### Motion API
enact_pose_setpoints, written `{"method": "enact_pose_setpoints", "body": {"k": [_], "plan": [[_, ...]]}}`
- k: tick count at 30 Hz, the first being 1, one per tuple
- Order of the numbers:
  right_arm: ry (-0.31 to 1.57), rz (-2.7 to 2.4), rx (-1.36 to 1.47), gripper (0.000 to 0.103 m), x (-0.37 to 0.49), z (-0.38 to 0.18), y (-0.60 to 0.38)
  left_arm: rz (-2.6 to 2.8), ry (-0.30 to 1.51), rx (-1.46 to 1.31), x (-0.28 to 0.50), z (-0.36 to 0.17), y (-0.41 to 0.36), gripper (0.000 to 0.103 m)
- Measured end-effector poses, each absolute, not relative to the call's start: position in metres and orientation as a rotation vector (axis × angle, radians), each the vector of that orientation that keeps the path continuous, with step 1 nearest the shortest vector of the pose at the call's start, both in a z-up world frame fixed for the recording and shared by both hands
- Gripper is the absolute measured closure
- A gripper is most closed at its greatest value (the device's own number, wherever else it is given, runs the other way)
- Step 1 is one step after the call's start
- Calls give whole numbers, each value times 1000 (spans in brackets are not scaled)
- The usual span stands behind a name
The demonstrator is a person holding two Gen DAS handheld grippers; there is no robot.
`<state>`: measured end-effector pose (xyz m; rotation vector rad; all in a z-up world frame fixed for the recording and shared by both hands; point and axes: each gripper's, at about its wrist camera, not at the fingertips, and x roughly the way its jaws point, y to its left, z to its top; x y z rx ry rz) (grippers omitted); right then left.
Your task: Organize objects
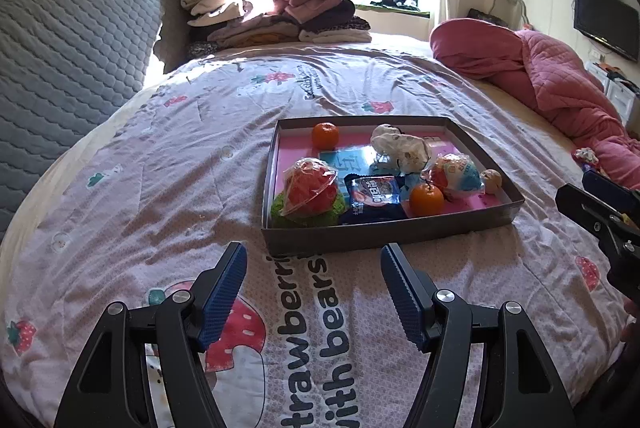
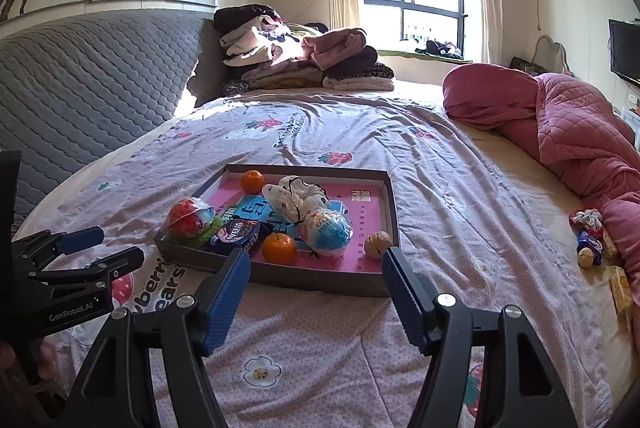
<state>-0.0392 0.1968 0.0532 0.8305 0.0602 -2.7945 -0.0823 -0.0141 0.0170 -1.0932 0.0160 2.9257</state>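
A shallow grey box tray (image 1: 384, 234) (image 2: 320, 282) with a pink floor lies on the bed. In it are two oranges (image 1: 426, 199) (image 1: 325, 135), a dark biscuit packet (image 1: 374, 191), a red-and-green wrapped ball (image 1: 310, 185), a blue-and-red wrapped ball (image 1: 458, 173), a white cloth toy (image 1: 400, 147) and a walnut (image 1: 491, 180). My left gripper (image 1: 314, 256) hovers open just short of the tray's near wall, empty. My right gripper (image 2: 316, 260) is open and empty at the tray's near edge; in the left wrist view it shows at the right (image 1: 592, 199).
Loose snacks and a walnut (image 2: 586, 258) lie at the right by a pink quilt (image 2: 580, 139). Folded clothes (image 2: 304, 59) are stacked at the far end. A grey padded headboard (image 2: 80, 87) runs along the left. The patterned bedspread (image 2: 460, 195) surrounds the tray.
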Motion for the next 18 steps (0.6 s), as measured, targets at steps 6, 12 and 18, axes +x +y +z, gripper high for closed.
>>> {"method": "enact_pose_setpoints", "body": {"k": [6,12,18], "plan": [[58,-2784,850,35,-42,44,198,2899,20,-1086,-81,8,-7,32],[51,-2787,835,35,-43,34,196,2905,31,-1085,-81,0,-4,32],[44,-2792,839,35,-44,16,195,2909,17,-1090,-85,-8,-7,32]]}}
